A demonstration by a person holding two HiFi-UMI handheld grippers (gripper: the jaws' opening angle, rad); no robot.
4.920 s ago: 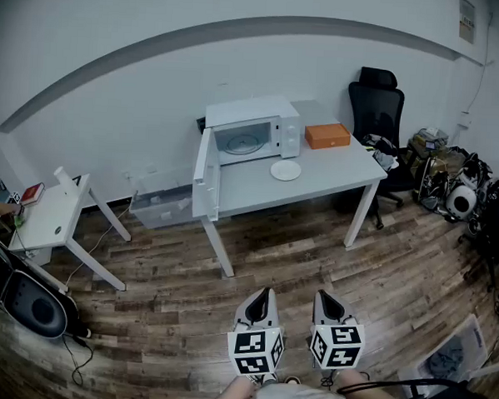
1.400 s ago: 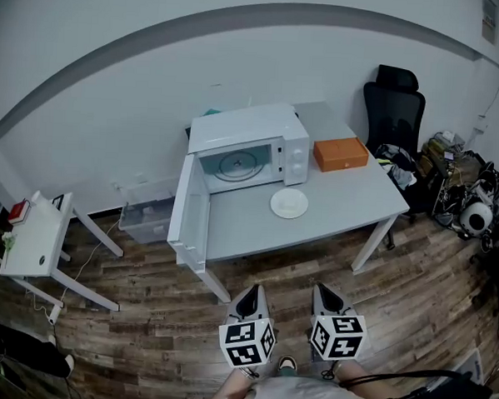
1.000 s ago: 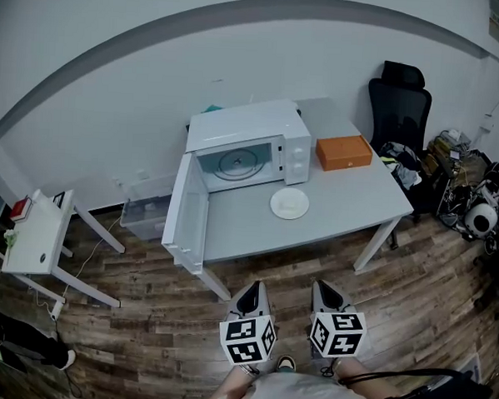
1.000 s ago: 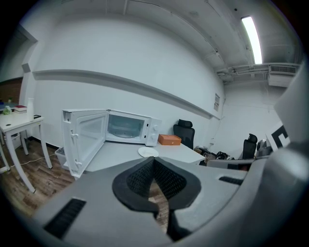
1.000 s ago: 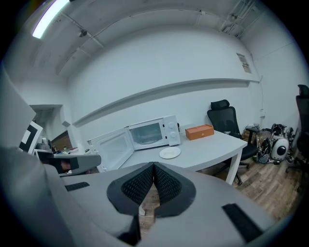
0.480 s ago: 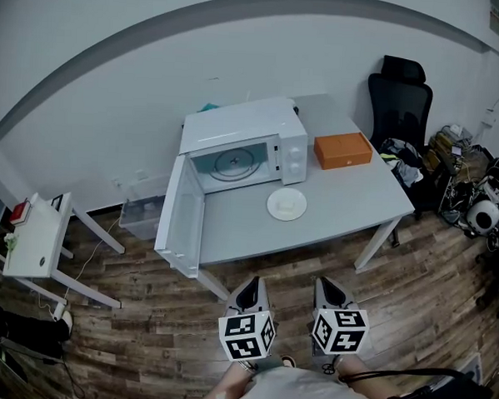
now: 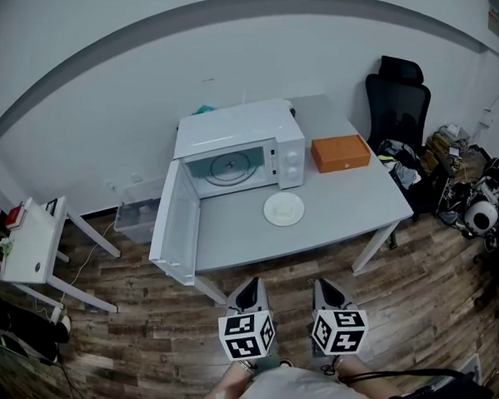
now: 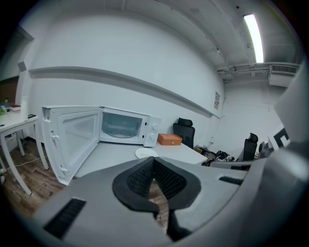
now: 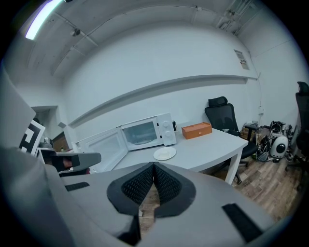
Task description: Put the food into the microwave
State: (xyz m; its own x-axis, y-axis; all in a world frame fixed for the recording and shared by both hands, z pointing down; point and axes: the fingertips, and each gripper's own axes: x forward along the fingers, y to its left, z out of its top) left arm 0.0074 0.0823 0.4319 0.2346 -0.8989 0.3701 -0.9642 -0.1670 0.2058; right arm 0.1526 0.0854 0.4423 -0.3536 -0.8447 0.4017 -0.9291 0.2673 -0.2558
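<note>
The person stands back from the grey table [image 7: 349,200], holding both grippers low over the wooden floor [image 7: 142,331]. The left gripper [image 7: 249,288] has its jaws pressed together with nothing between them, and so does the right gripper [image 7: 326,289]. On the table the white microwave [image 7: 240,131] stands with its door [image 7: 175,224] swung wide open. The white plate [image 7: 284,210], with something pale on it, sits on the table just in front of the microwave. An orange box [image 7: 340,152] lies to the right, near a black office chair [image 7: 396,102].
</note>
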